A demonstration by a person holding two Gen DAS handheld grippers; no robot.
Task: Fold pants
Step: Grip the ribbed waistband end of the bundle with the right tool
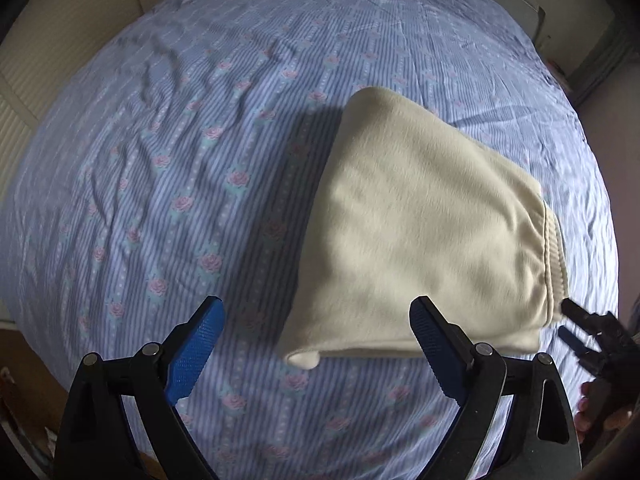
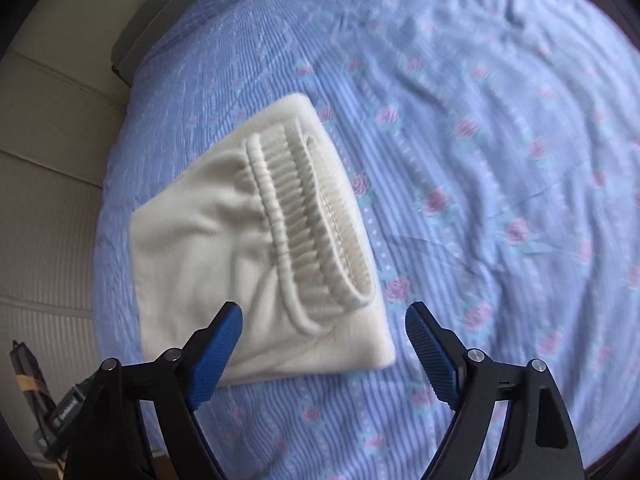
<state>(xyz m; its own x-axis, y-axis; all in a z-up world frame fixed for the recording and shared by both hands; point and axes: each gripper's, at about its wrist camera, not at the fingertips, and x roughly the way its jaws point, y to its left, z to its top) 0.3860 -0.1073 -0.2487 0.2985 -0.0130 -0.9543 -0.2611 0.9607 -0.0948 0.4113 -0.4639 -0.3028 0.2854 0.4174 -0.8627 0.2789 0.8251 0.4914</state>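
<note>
**Both claws spread wide and empty above the folded pants.**

The left claw (image 1: 316,344) stands with jaws apart over the near edge of the cream pants (image 1: 424,240), holding nothing; the right claw (image 2: 324,340) gapes likewise over the corner beside the ribbed waistband (image 2: 312,216), its pads clear of the cloth. The pants lie as a compact folded packet on the striped, rose-patterned bed sheet (image 2: 500,128). Judged from this, folding looks essentially finished; at most a last tidy remains.

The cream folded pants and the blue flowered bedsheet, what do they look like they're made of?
Cream folded pants: likely soft fleece or brushed knit, matte and fuzzy, with a ribbed elastic waistband. Blue flowered bedsheet: thin woven fabric, probably cotton, matte, with fine creases.
</note>
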